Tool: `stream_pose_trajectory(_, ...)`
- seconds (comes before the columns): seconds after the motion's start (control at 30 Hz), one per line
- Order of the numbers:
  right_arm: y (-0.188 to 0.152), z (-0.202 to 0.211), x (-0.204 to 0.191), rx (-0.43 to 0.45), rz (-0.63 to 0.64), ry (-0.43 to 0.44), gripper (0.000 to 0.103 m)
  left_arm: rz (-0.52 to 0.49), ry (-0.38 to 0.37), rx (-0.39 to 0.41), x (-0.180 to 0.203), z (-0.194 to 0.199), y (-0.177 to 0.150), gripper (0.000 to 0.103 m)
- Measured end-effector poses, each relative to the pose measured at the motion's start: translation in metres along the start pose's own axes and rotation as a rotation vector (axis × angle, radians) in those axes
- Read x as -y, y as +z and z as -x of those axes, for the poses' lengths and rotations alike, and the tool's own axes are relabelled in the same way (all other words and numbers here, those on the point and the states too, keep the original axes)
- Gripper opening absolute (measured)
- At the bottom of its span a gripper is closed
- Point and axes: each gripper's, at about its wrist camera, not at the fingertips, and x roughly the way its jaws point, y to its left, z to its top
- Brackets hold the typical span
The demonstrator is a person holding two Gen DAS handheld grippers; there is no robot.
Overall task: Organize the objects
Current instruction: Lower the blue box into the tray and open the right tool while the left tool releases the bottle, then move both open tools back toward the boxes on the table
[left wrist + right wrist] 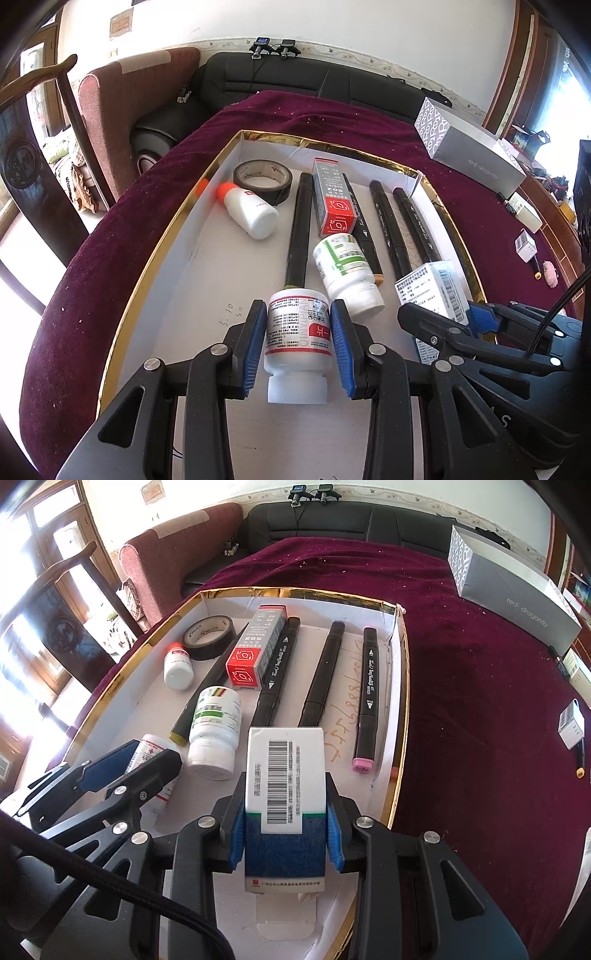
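A black sofa (314, 83) and maroon armchair (122, 96) stand beyond the table.

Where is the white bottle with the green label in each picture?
Left wrist view: green-label bottle lies centre, just beyond the right finger of the left gripper.
Right wrist view: it lies left of centre, beside the barcode box.
Shared landmark: the red-ended 502 glue box lies just beyond it.
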Motion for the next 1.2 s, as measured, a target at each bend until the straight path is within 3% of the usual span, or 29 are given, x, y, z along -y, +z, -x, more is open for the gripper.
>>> stream_pose_trajectory(0.53,0.000,0.015,0.002,0.039,-0.016,0.008,0.033,0.020,-0.009,0.000,0.000,0.003,0.000,0.033)
stream_pose_trajectory(0.93,-0.003,0.036,0.006,0.089,-0.037,0.024,0.038,0.040,-0.011,0.044,0.002,0.027,0.003,0.044)
stream_pose_trajectory(1.07,-0.005,0.043,0.007,0.104,-0.046,0.031,0.046,0.042,-0.003,0.050,0.003,0.034,0.003,0.045)
stream_pose_trajectory(1.2,-0.009,0.053,0.010,0.122,-0.053,0.040,0.046,0.033,0.008,0.059,0.008,0.043,0.003,0.045)
